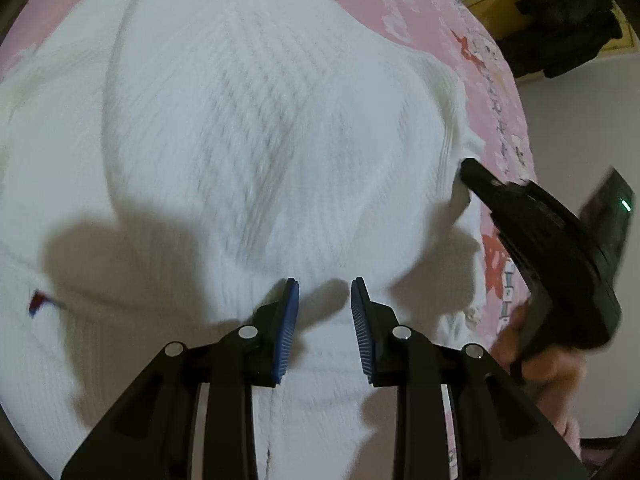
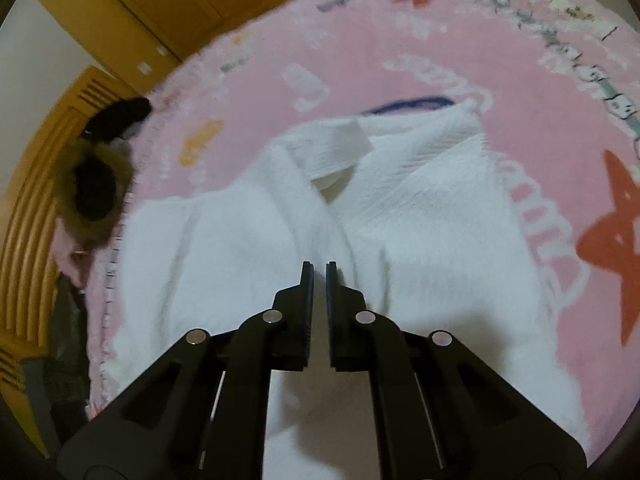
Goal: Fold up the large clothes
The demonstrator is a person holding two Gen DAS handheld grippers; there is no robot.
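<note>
White knit garment (image 1: 256,128) spread, partly folded, on pink patterned blanket (image 2: 400,40); collar (image 2: 332,144) turned up at far end. Left gripper (image 1: 325,292) above garment, blue pads (image 1: 290,320) apart, nothing between. Right gripper (image 2: 319,270) closed to thin slit, no cloth visibly between; tip at garment's edge in left view. Dark fur-trimmed item (image 2: 94,184) beside blanket edge.

A white ribbed knit garment (image 2: 420,208) lies partly folded on a pink blanket (image 2: 400,40), collar uppermost.
</note>
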